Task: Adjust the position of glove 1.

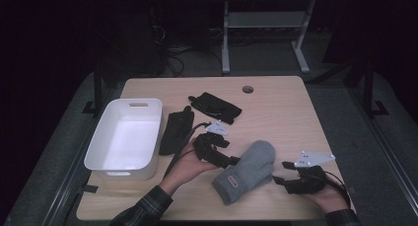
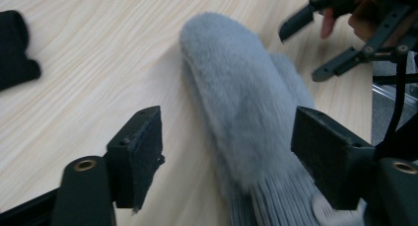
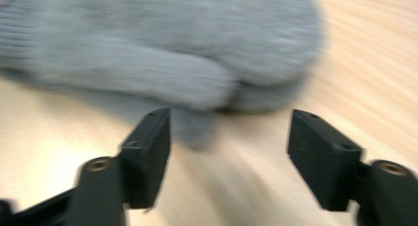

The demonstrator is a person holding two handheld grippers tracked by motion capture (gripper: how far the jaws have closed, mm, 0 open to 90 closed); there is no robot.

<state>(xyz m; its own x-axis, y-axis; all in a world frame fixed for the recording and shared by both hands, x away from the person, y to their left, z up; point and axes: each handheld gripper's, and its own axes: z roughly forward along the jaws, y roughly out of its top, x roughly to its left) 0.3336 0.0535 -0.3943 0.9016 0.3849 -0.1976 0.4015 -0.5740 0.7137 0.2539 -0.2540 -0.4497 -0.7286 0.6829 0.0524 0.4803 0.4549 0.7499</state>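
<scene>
The grey mitten lies loose near the table's front edge, between both grippers, left and right, jaws spread, gripping nothing; a hasty pinch could just bunch its fleece.

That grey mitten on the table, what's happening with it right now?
A person holds a gripper in each hand on either side of the grey mitten, which lies flat on the wooden table. The left gripper and right gripper both have their jaws open, neither pressing on it. Two black gloves and a white bin sit further left.
</scene>
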